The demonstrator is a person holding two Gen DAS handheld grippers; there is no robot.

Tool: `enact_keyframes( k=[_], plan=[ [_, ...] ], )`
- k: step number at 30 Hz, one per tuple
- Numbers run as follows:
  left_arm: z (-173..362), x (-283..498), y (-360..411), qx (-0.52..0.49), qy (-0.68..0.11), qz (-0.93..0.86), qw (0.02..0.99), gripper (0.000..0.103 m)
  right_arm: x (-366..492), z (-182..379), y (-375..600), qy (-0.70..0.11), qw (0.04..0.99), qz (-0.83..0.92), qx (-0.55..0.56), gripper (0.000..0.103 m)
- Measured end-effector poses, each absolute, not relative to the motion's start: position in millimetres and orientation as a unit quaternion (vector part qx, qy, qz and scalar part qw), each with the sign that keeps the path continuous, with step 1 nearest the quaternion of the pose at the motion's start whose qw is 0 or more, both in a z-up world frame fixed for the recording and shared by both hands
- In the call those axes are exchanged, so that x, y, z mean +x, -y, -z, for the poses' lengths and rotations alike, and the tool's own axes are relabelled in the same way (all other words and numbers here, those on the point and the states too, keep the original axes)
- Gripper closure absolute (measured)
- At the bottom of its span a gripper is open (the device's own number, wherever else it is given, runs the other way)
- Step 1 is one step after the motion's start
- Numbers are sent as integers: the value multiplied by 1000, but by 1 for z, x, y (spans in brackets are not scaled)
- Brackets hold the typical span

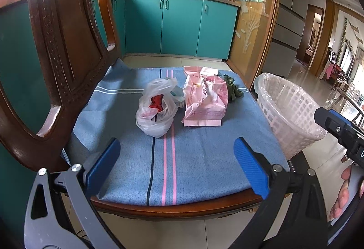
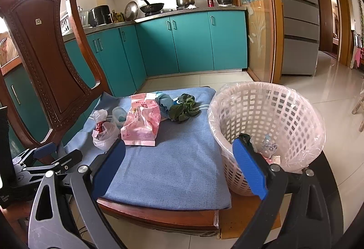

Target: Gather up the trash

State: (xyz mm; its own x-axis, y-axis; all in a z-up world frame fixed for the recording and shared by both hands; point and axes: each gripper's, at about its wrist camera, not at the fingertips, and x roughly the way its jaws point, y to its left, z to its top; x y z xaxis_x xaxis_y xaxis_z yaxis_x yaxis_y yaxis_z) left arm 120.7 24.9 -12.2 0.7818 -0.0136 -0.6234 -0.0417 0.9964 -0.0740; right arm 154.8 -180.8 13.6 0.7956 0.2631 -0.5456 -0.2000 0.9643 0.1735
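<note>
Trash lies on a blue cloth [image 1: 193, 158] over a wooden chair seat. A white plastic bag [image 1: 157, 110] [image 2: 102, 135] with something red inside sits left of a pink printed package [image 1: 206, 99] [image 2: 142, 122]. Behind them lie dark green leaves [image 1: 232, 88] [image 2: 184, 108] and a crumpled blue piece [image 2: 163, 101]. A white lattice basket [image 1: 289, 112] [image 2: 268, 126] with a clear liner stands right of the chair, some scraps at its bottom. My left gripper [image 1: 177, 162] is open, short of the bags. My right gripper [image 2: 179, 167] is open, between cloth and basket.
The carved chair back [image 1: 59, 44] [image 2: 45, 55] rises on the left. Teal cabinets [image 1: 182, 26] with a stove and pots line the far wall. A glass door [image 1: 252, 17] and a grey fridge [image 2: 298, 21] stand at right. Tiled floor [image 2: 329, 94] spreads to the right.
</note>
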Motion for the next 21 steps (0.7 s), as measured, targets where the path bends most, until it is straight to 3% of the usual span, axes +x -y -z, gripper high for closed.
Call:
enact_keyframes(
  k=[8, 21],
  plan=[
    [23, 135, -29, -34, -342, -20, 939, 4, 155, -14, 179, -297, 945, -126, 56, 10],
    [71, 238, -57, -44, -398, -39, 916, 4, 162, -10, 172, -307, 941, -128, 55, 10]
  ],
)
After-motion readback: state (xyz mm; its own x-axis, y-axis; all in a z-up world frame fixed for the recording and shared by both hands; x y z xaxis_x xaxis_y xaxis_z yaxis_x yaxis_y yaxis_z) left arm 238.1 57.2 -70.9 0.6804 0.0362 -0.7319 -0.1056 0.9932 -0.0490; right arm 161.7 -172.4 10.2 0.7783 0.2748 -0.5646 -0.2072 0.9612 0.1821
